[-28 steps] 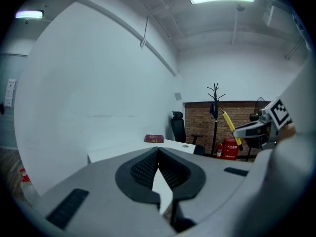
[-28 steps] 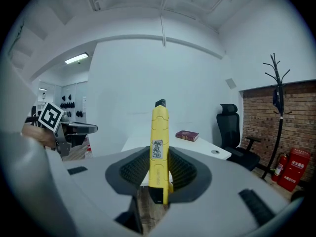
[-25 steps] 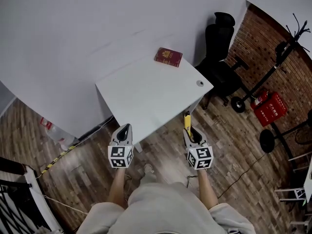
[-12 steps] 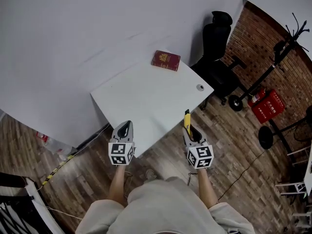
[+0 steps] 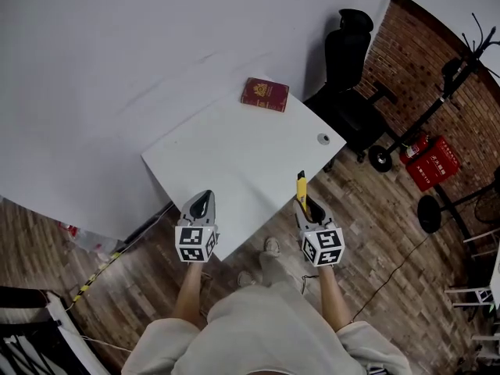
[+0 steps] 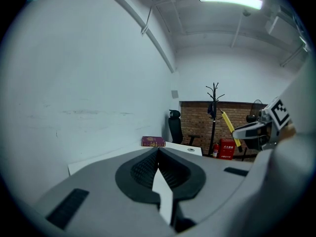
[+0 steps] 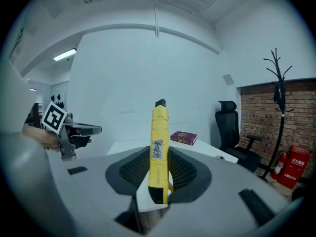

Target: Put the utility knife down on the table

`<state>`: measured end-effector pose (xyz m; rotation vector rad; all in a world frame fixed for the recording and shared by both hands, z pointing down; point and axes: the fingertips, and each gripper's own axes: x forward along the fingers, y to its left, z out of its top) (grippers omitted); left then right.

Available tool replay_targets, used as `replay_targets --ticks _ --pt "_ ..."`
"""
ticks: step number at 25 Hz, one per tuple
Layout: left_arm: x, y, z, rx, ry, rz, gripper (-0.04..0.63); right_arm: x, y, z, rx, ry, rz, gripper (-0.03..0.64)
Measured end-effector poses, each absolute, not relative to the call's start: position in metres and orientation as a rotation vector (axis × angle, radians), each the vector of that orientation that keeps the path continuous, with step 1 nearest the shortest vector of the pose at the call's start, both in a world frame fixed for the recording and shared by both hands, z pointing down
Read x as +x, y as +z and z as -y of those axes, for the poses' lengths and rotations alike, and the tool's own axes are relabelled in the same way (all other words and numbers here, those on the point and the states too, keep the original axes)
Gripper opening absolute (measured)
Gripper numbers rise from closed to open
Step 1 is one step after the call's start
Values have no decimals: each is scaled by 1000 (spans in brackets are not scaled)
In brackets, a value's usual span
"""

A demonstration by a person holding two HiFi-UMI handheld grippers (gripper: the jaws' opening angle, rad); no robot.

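The right gripper [image 5: 306, 207] is clamped on the yellow utility knife [image 5: 301, 187], held in the air at the lower right edge of the white table [image 5: 234, 155]. Its long axis runs along the jaws, black tip pointing up-frame toward the red book [image 5: 265, 94]. The tip seems to just reach the table's edge. The left gripper [image 5: 201, 202] is closed and empty.

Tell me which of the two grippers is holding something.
The right gripper: its jaws clamp a yellow utility knife. The left gripper has shut, empty jaws.
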<state>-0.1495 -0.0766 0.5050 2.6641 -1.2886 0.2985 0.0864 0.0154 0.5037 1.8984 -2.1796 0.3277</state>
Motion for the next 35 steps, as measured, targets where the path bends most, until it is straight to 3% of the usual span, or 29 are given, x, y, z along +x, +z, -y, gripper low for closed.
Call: replay_targets --ticks 35 --pt "-48 557 283 2401 484 1574 6 210 563 272 1509 490 2388 110"
